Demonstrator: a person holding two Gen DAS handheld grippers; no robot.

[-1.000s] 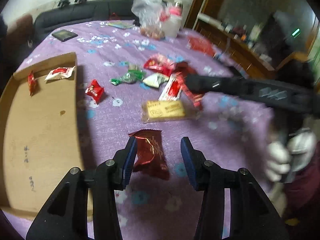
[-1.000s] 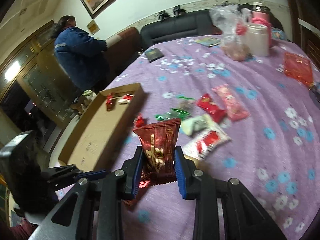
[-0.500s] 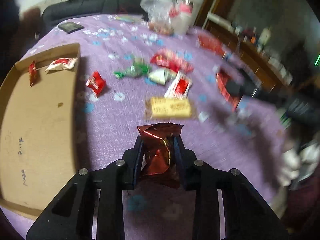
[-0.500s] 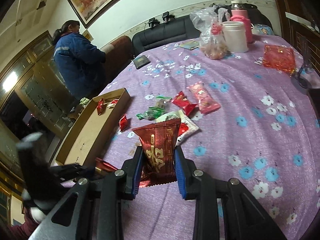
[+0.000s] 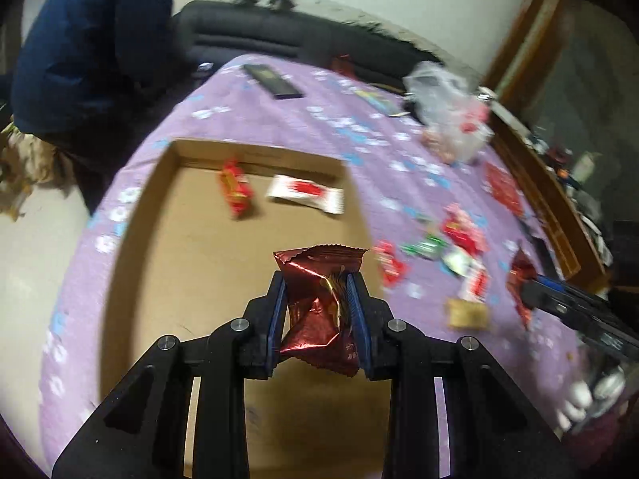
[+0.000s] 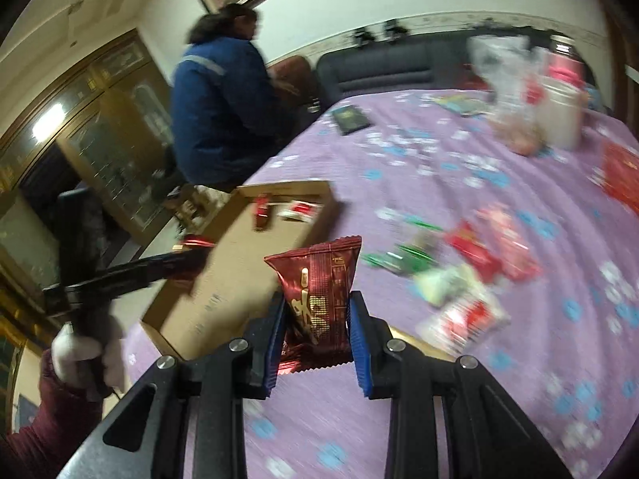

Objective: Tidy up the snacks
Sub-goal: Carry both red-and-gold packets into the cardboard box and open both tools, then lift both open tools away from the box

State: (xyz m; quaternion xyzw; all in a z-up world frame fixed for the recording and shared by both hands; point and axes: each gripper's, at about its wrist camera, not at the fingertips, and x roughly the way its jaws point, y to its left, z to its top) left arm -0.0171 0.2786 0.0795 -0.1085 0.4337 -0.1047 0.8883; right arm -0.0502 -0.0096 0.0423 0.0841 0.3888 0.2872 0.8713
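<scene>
The left gripper [image 5: 318, 311] is clamping a crumpled dark red snack packet [image 5: 319, 311] between its blue pads, the packet sitting upright with its crimped top edge above the fingers. It is hanging over the near part of a shallow cardboard tray [image 5: 151, 215] lying on a purple flowered tablecloth [image 5: 359, 119]. At the far end of the tray a small red candy [image 5: 235, 189] and a white sachet with red print [image 5: 305, 192] are lying side by side, apart from each other.

The right gripper [image 6: 317, 325] is pinching a second dark red packet [image 6: 317, 283] that is standing upright, gold lettering facing the camera, above the tablecloth just beside the tray's near corner. In the left view this gripper is showing at the right edge with its packet.

To the right of the tray, a loose scatter of snacks [image 5: 451, 243] in red, green and white wrappers is lying on the cloth. Farther back a clear plastic bag [image 5: 447, 111] is standing near a black flat box [image 5: 273, 80]. A person in a blue jacket [image 6: 219, 107] is bending beside the table.
</scene>
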